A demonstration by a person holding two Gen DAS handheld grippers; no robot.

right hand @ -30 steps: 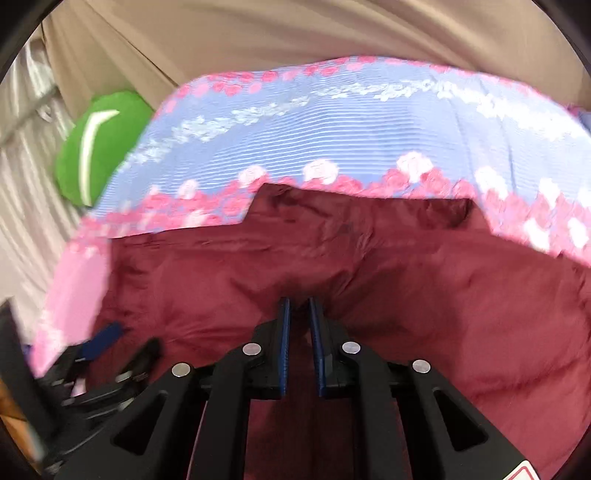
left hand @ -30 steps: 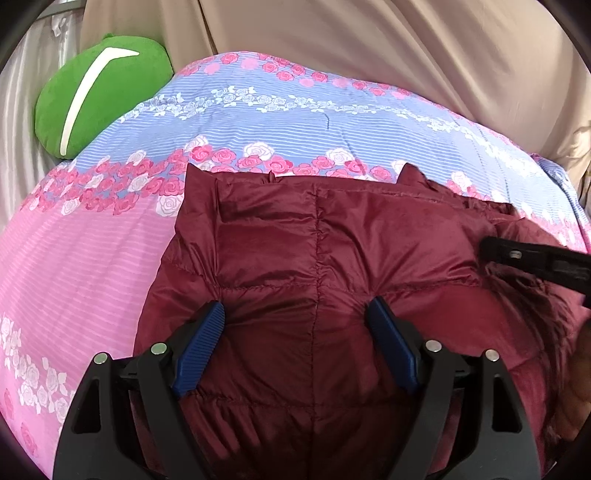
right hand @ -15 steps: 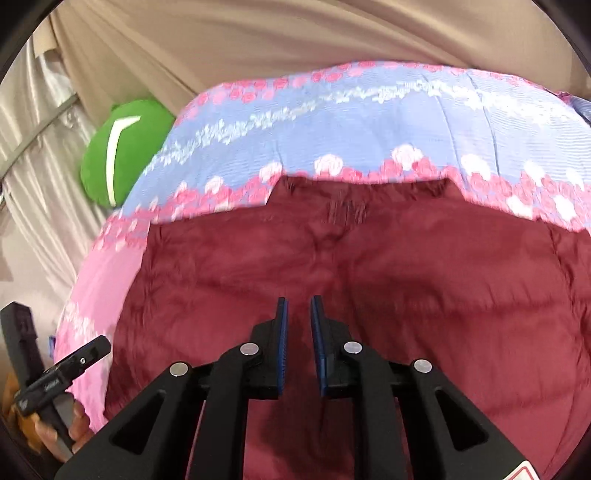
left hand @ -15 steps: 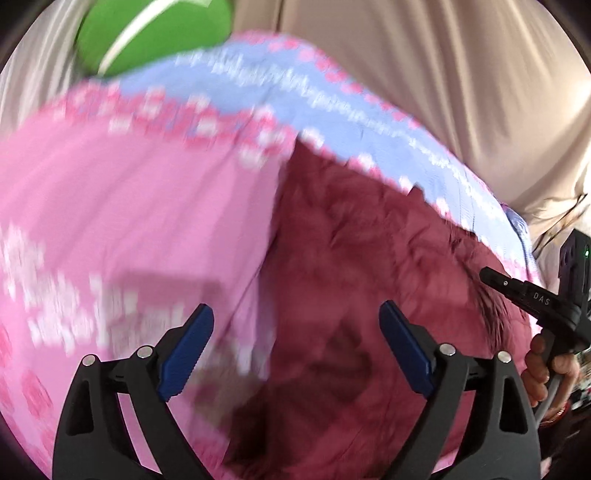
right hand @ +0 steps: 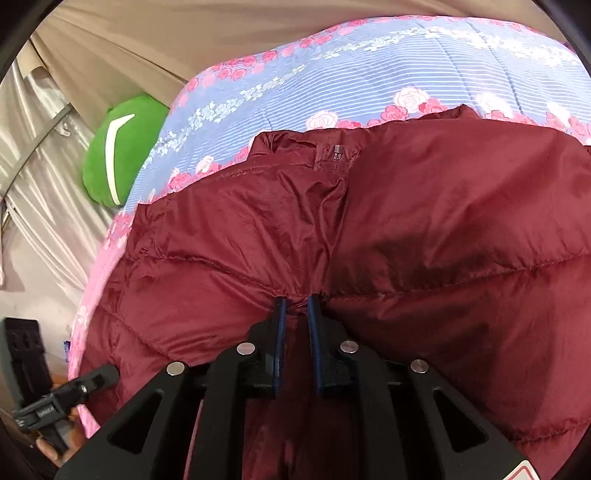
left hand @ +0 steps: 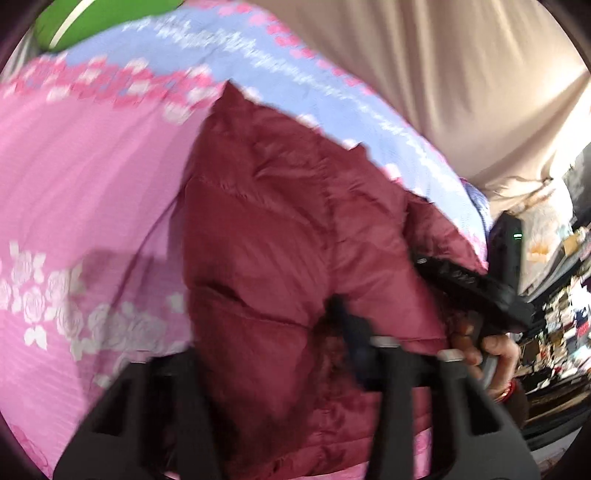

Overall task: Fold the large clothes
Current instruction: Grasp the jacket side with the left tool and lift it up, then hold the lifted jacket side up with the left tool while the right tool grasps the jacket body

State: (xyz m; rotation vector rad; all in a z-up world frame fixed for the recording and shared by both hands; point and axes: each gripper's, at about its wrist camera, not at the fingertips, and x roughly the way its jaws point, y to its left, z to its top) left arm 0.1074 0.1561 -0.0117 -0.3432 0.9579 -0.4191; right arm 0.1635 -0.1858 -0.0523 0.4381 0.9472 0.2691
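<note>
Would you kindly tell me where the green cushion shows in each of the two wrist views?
Left wrist: green cushion at the top left edge, cut off by the frame.
Right wrist: green cushion at mid left, beside the bed.
Shared landmark: the maroon jacket on the floral bedspread.

A dark red quilted puffer jacket (right hand: 424,236) lies spread on the bed, its collar and zipper top at the far side, its shiny padded panels wrinkled. Near the middle a fold of its fabric is bunched up, and the left edge (left hand: 258,236) looks doubled over.
</note>
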